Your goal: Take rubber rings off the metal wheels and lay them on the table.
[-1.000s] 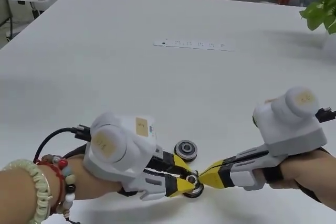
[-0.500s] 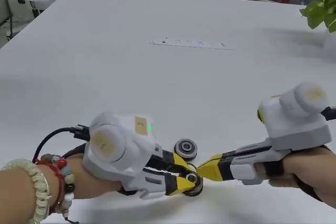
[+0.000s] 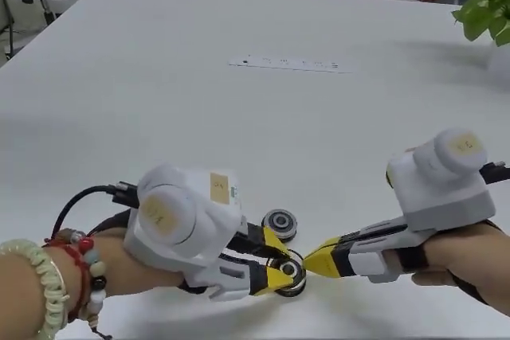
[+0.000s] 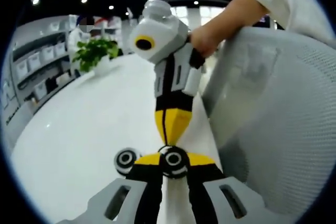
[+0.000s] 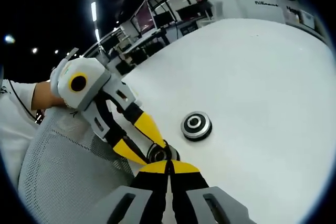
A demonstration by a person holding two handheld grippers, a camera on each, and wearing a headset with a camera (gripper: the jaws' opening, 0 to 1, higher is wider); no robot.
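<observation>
Metal makes the held wheel (image 3: 290, 273) stiff and weighty, while its rubber ring (image 4: 184, 167) is likely soft, stretchy and grippy, best pinched at the outer edge. Low on the table (image 3: 239, 117), the left gripper (image 3: 280, 264) clamps this wheel. The right gripper (image 3: 307, 263), jaws pressed together, meets the rim from 3 o'clock. The wheel seems to lie flat, axle up, with no long axis. A second wheel (image 3: 280, 223) lies at 11 o'clock.

Yellow-and-black fingers (image 3: 322, 260), white table (image 3: 239, 133)

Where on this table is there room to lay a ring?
Wide bare table between the power strip and the loose wheel. Crowded nearest the person, where the left gripper and right gripper meet at the held wheel.
</observation>
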